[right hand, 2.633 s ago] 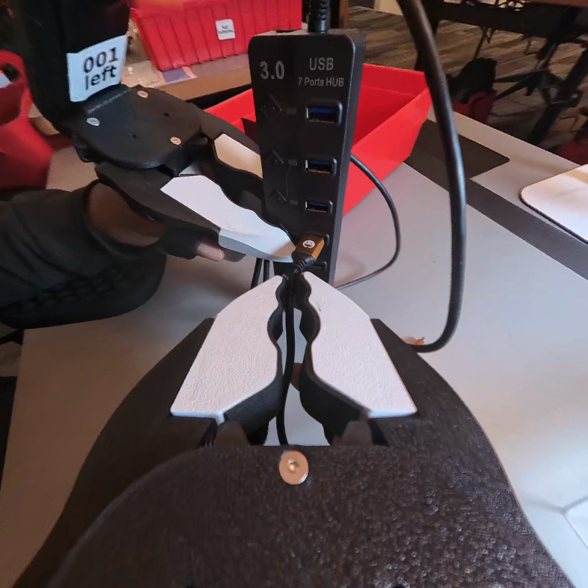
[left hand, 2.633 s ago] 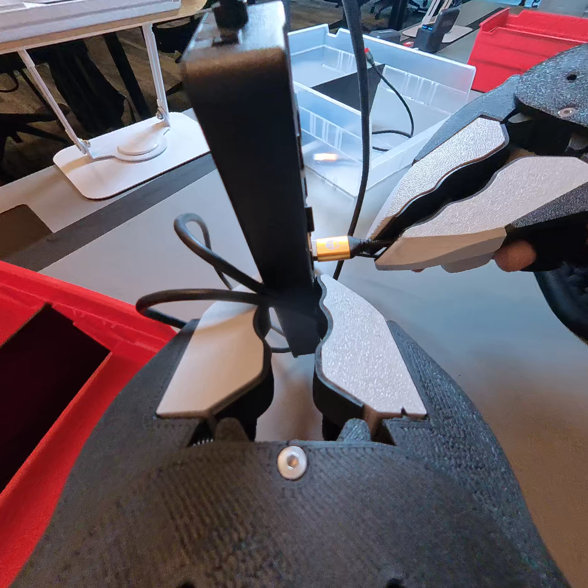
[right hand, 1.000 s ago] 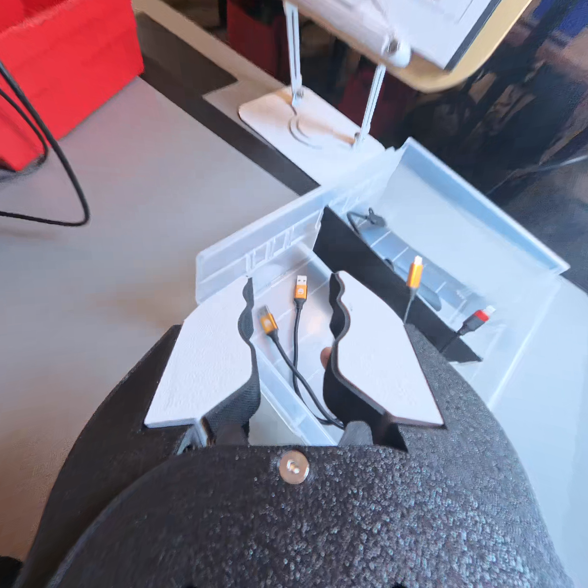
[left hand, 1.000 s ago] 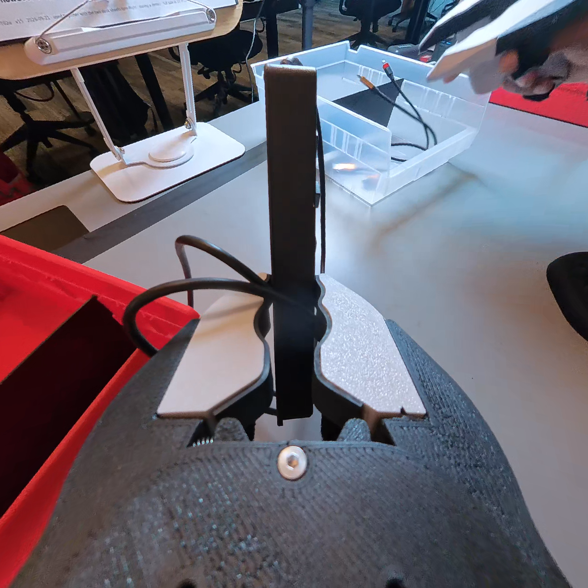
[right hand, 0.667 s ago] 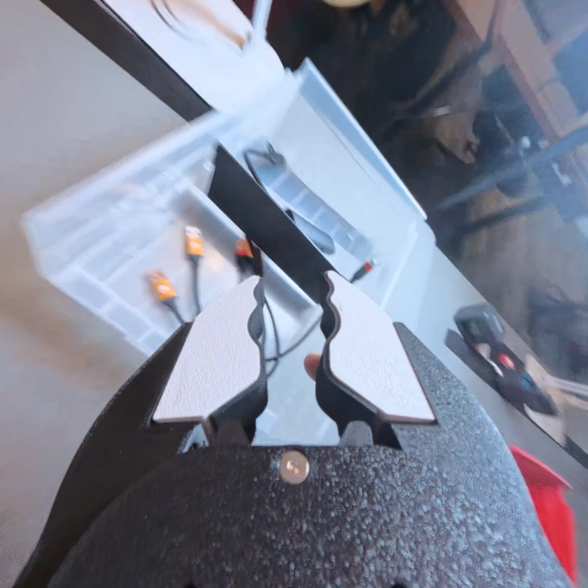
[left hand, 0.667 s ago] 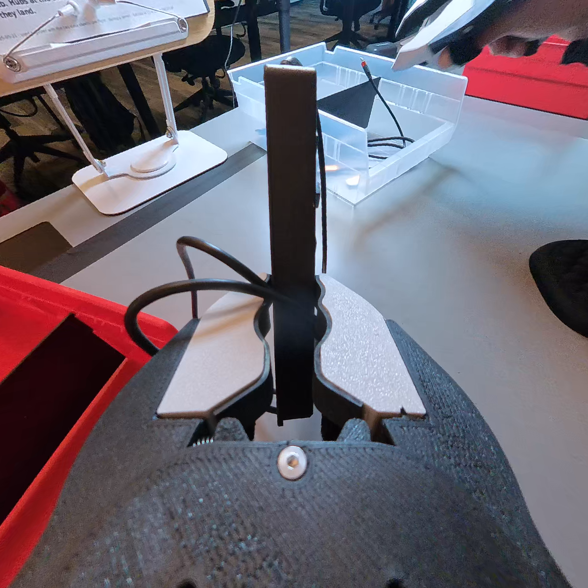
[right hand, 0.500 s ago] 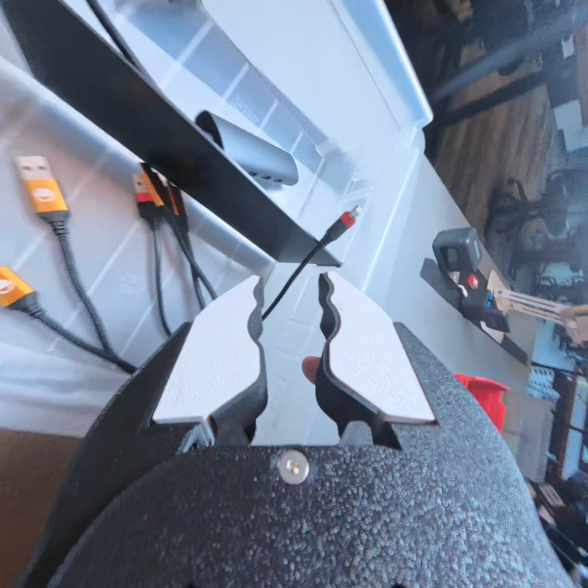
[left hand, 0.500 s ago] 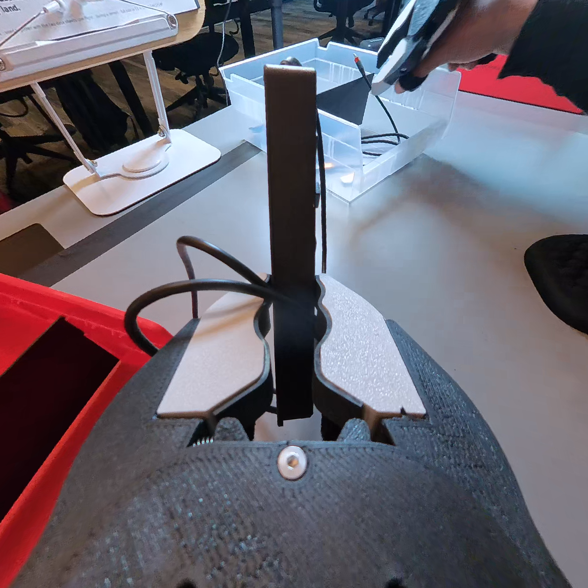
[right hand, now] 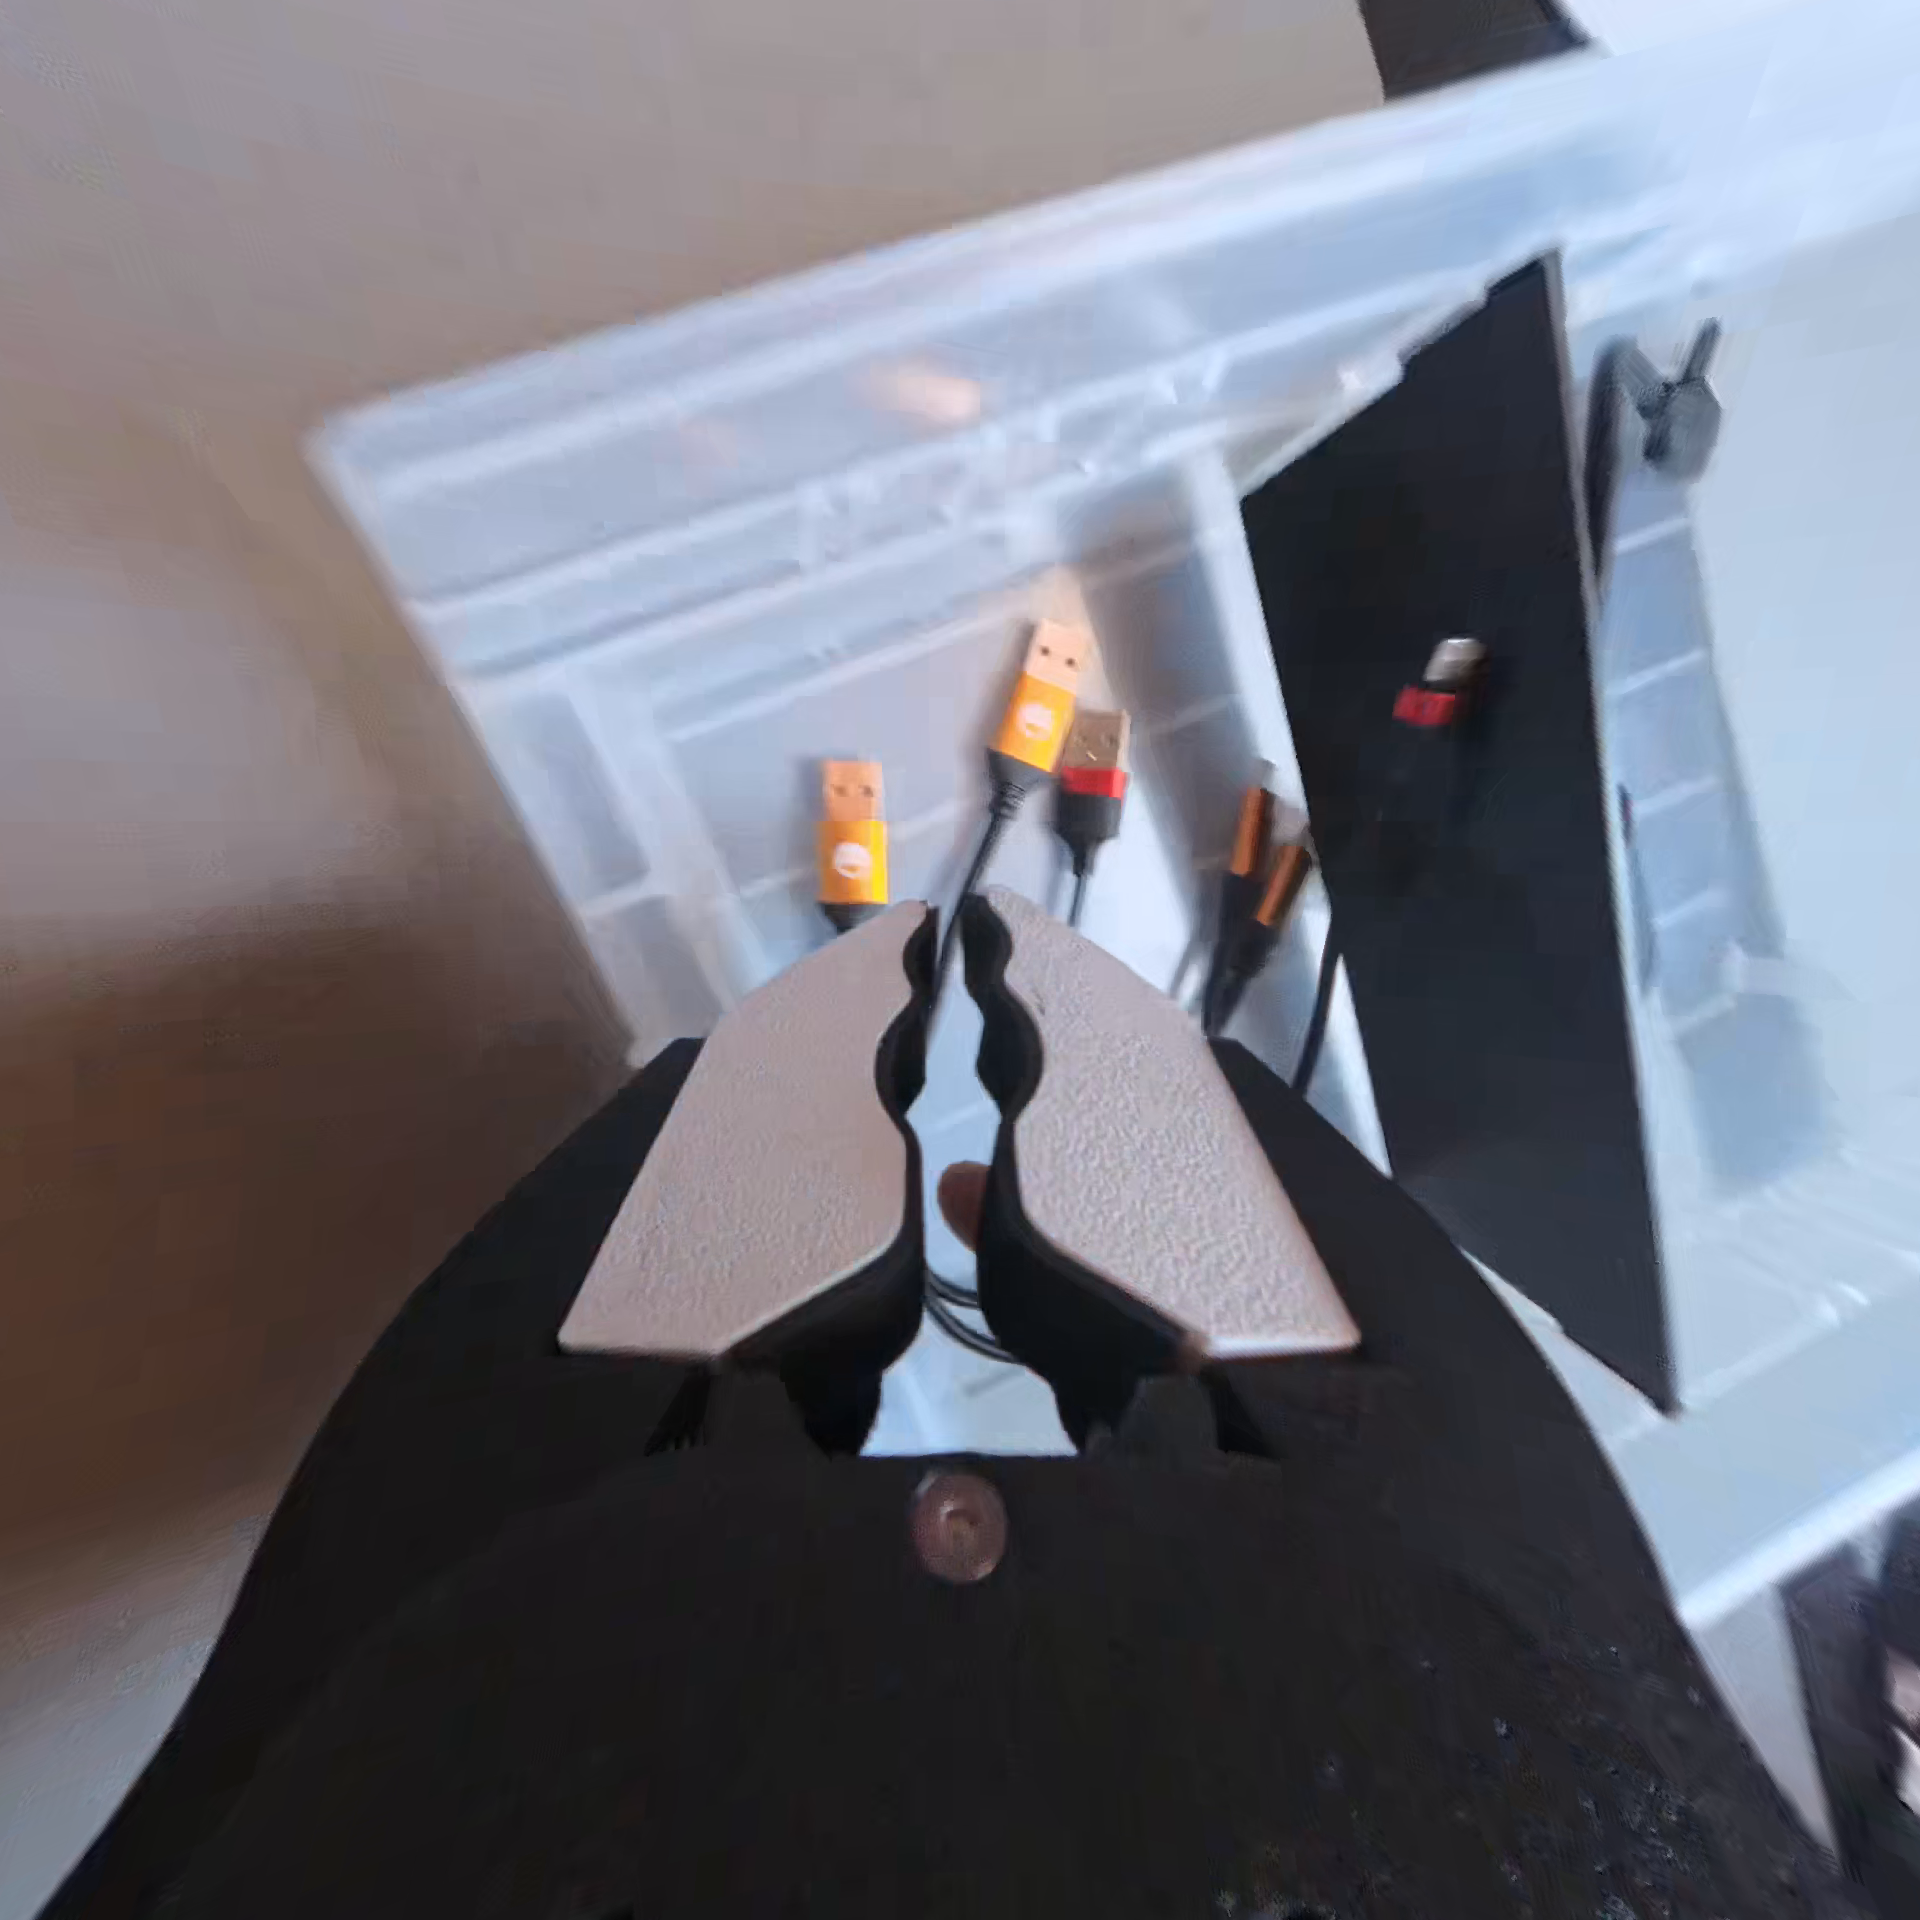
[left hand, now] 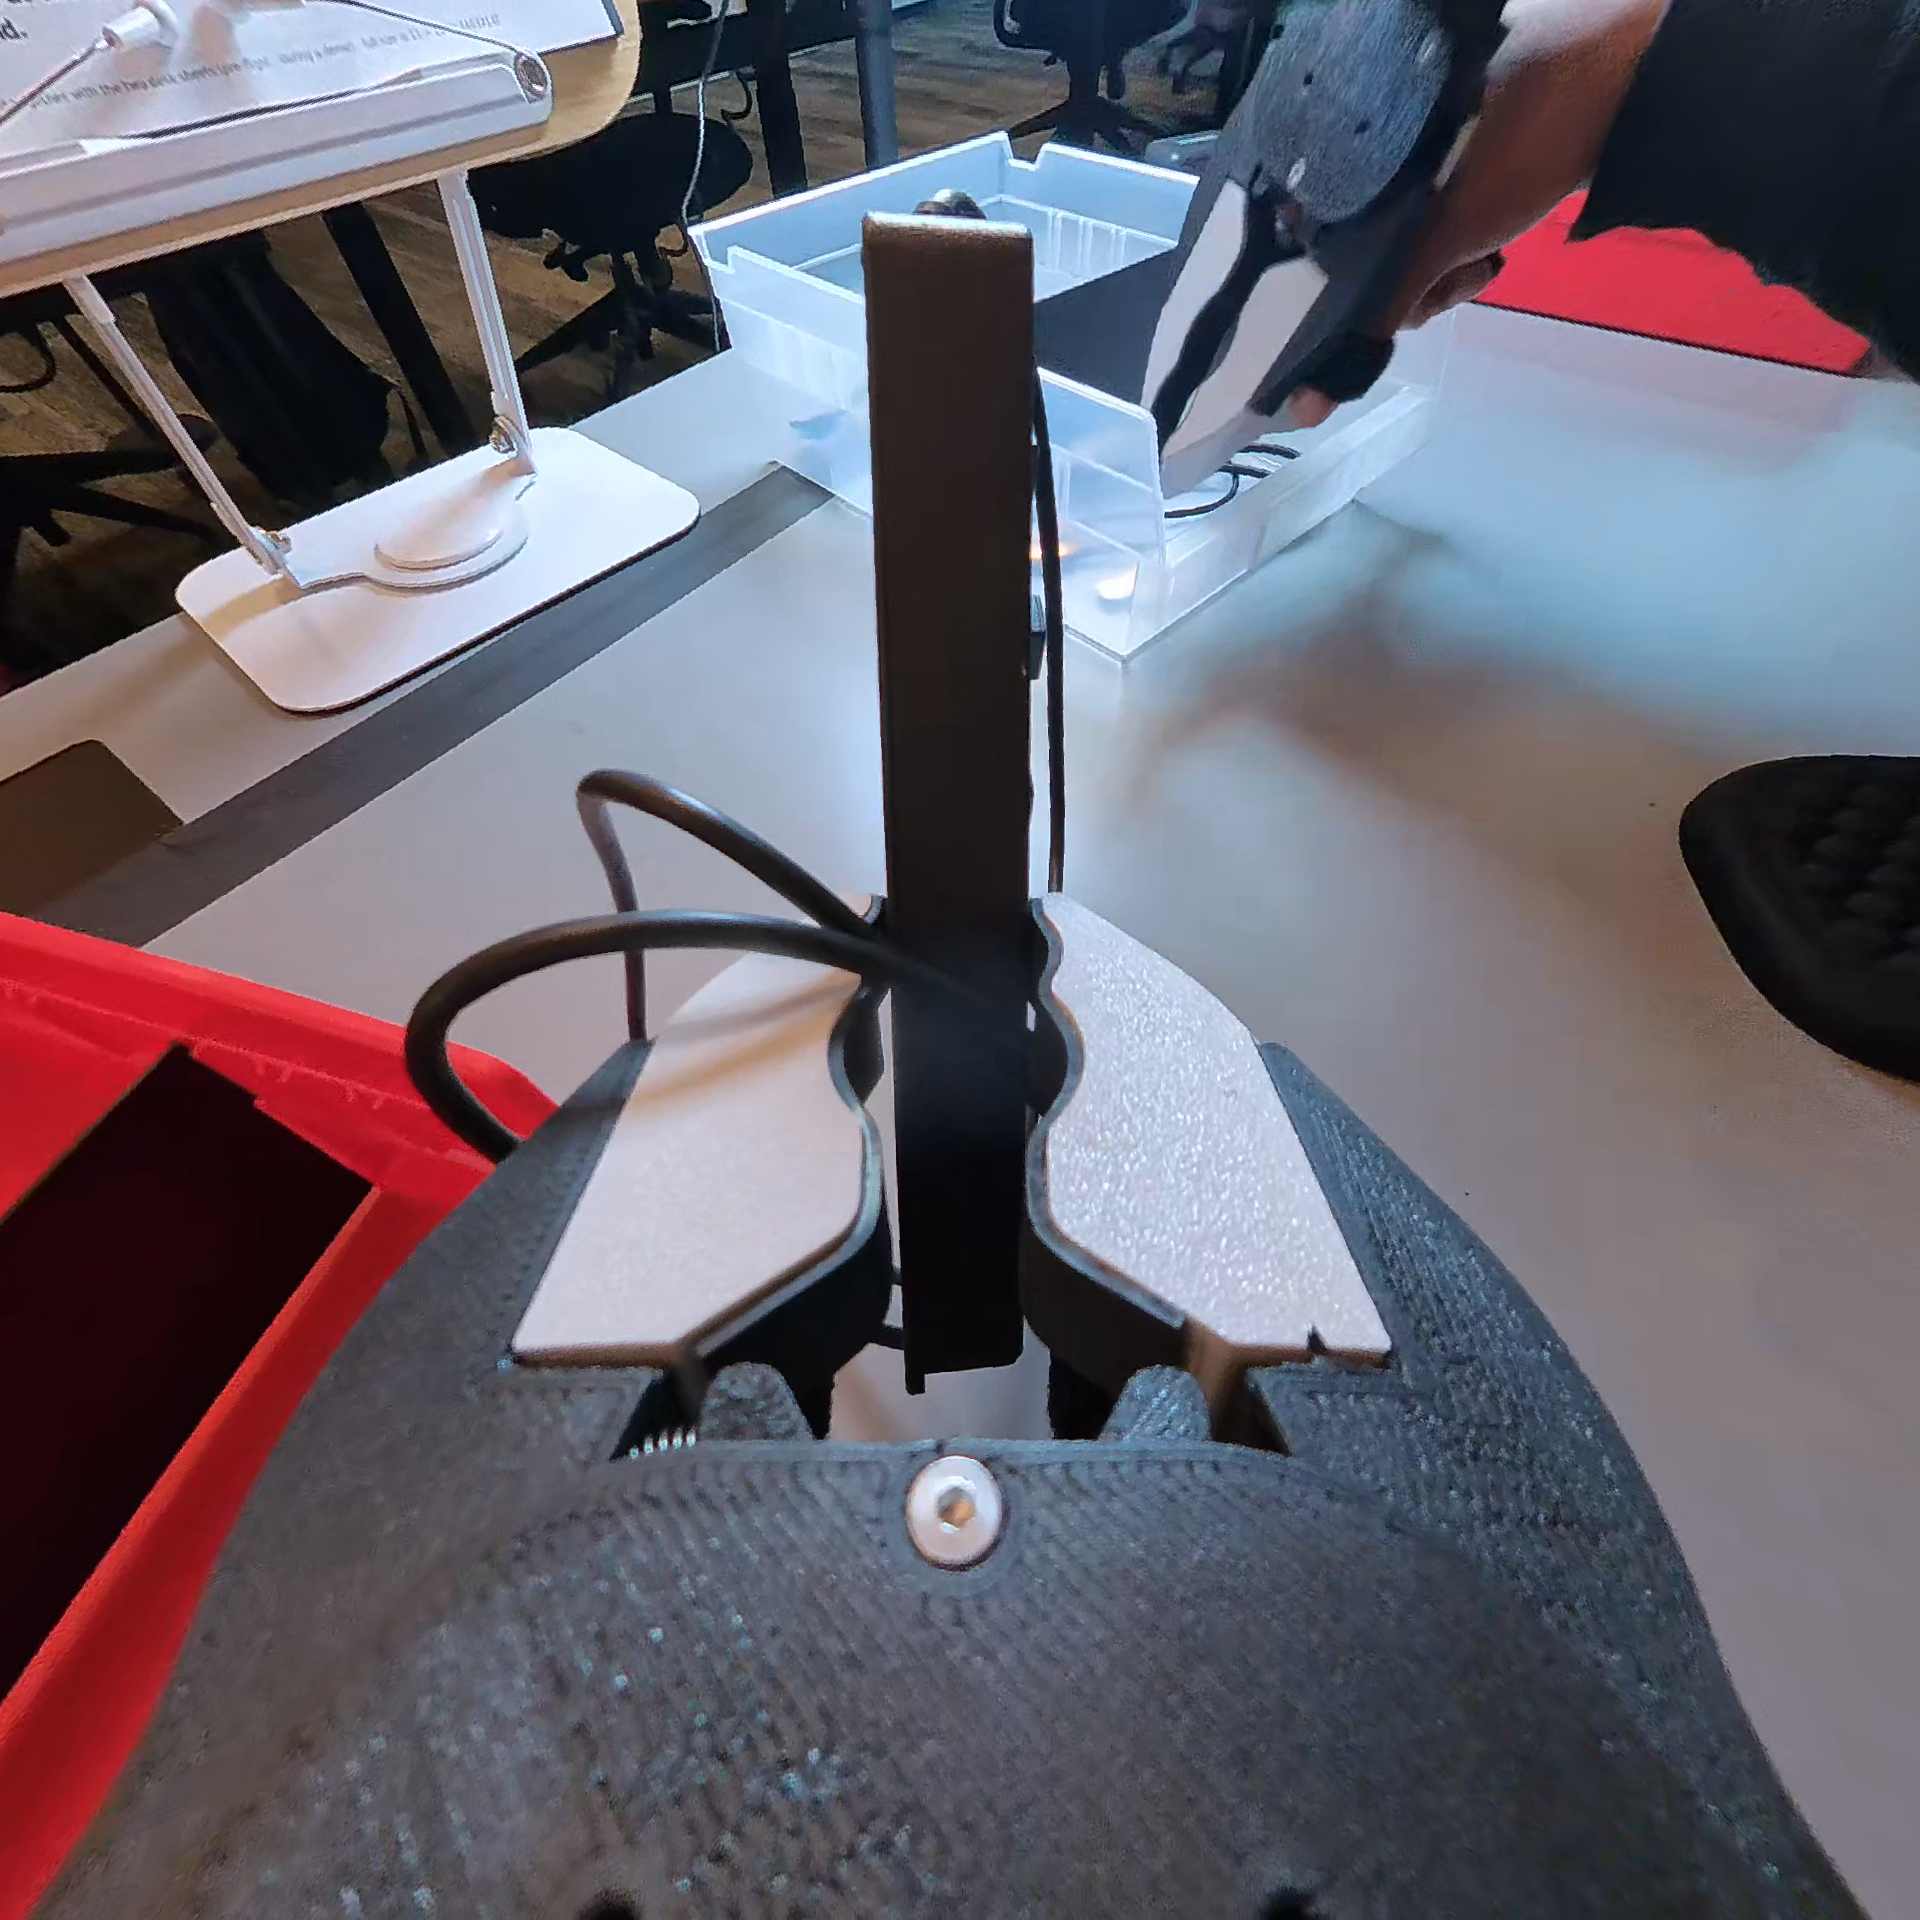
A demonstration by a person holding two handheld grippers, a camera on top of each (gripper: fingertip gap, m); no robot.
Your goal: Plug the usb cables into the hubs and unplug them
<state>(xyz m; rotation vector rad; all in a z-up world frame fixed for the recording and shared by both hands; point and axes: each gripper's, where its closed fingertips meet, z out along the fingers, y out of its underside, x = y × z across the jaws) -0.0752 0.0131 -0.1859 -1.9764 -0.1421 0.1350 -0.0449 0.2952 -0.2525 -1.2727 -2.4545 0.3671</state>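
Counter (left hand: 1455, 831) carries clear bin (right hand: 727, 499), black divider inside. L gripper (left hand: 956, 935): fingers clamped on black hub (left hand: 951, 520), upright, long axis running away from fingers. R gripper (right hand: 948, 914) down in bin, fingers nearly shut around thin black lead of orange-plug cable (right hand: 1039, 707); firm grip: cannot tell. Plug lies just ahead of tips, pointing away. Second orange plug (right hand: 852, 831) left of tips, red plug (right hand: 1091, 769) right.

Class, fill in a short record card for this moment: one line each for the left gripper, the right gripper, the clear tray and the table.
left gripper: shut on the black hub, held upright
right gripper: nearly closed around a black cable with an orange plug, inside the tray
clear tray: holds orange-plug and red-plug cables; black divider
table: also a red bin and a white stand
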